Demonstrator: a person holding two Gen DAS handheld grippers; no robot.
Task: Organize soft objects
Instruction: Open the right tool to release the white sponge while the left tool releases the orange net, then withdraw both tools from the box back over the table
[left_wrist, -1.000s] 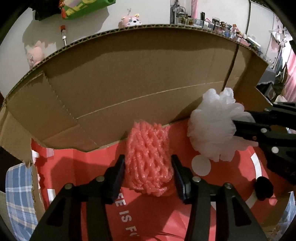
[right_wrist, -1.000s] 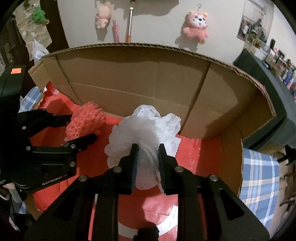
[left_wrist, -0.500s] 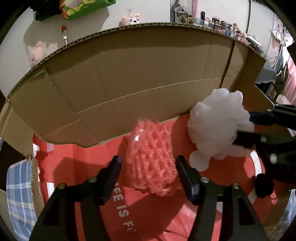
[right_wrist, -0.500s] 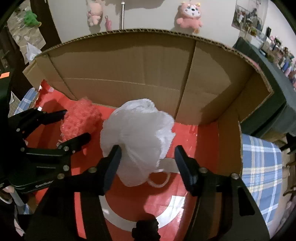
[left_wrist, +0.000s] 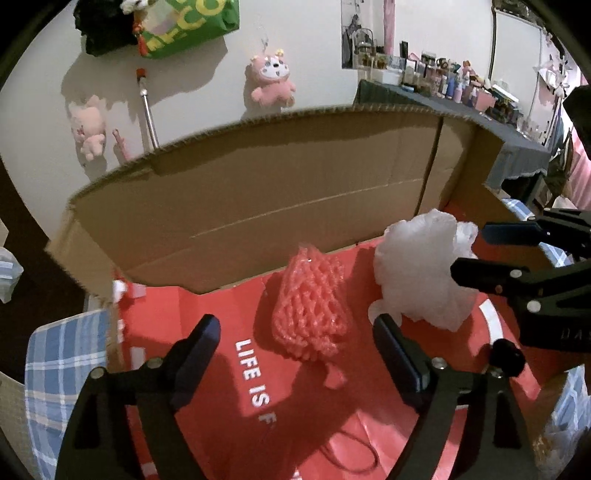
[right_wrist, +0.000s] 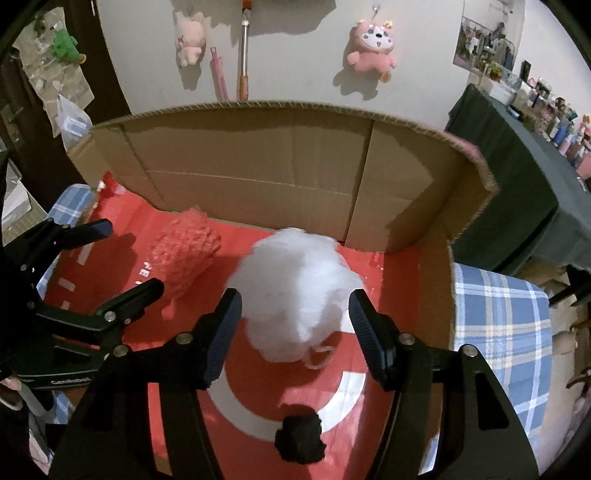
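Observation:
A pink foam net lies on the red sheet that lines the open cardboard box. My left gripper hovers just above and in front of the net, its jaws opening wide and clear of it on both sides. Right of the net rests a white mesh pouf. In the right wrist view the pouf sits between the spread fingers of my right gripper, and the pads do not press it. The net and the left gripper show at the left there.
The box's back wall and right wall stand high around the red floor. A blue plaid cloth lies under the box. Pink plush toys hang on the wall behind. A dark-clothed table with bottles stands at the right.
Both grippers have opened and let go: the left released the pink net, the right released the white pouf. Both have drawn back and up, and the two things lie on the red sheet.

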